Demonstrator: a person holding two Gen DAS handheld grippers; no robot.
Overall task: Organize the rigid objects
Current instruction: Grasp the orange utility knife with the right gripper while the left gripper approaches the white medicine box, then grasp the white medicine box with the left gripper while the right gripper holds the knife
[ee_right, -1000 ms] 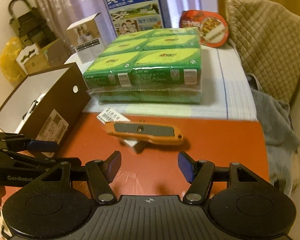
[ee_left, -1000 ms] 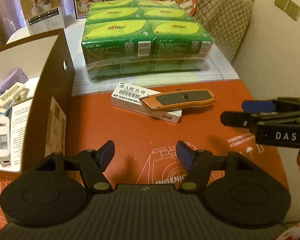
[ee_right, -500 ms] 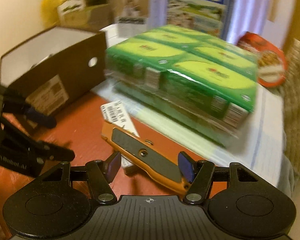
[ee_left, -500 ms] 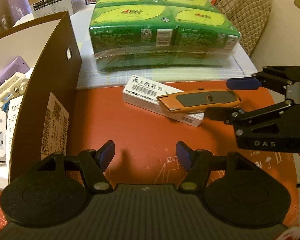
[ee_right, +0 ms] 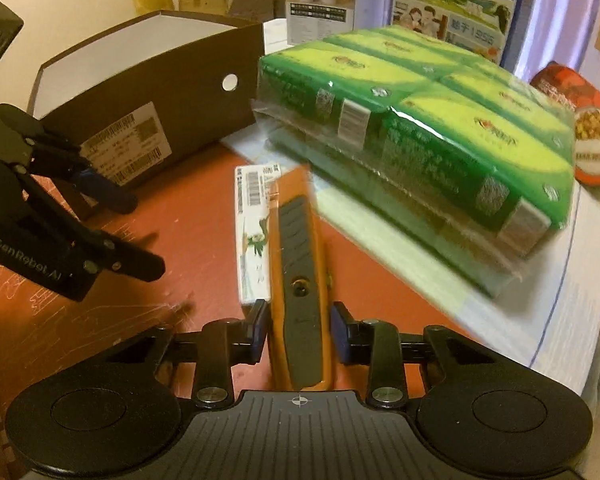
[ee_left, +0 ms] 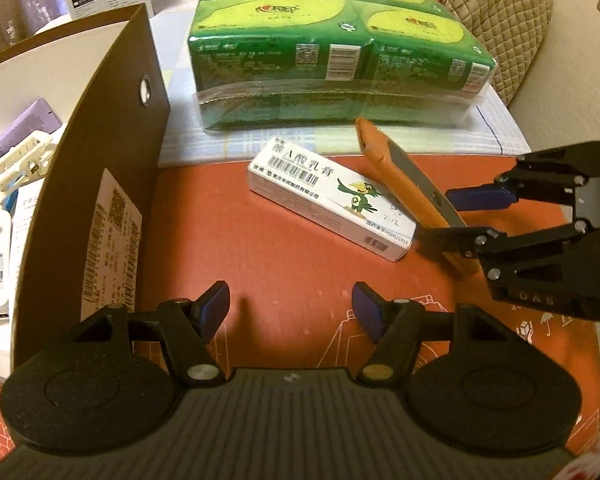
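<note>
Utility knife point(ee_right: 298, 280) lies lower centre of my right view, just beside the white ointment box point(ee_right: 252, 240), on the red mat point(ee_left: 284, 280). Largest things first: the brown storage box point(ee_left: 112, 168) at left, the green tissue pack point(ee_left: 340, 60) above. My right gripper point(ee_right: 299, 332) is closing on the knife's handle, pads at its sides. It looks stiff, light, smooth-sided; mid-handle suits best. My left gripper point(ee_left: 290, 310) stands apart, empty.

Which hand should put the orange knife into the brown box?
Probably the right gripper: its jaws are closing around the knife. The left gripper is open and empty, though nearer the box.
</note>
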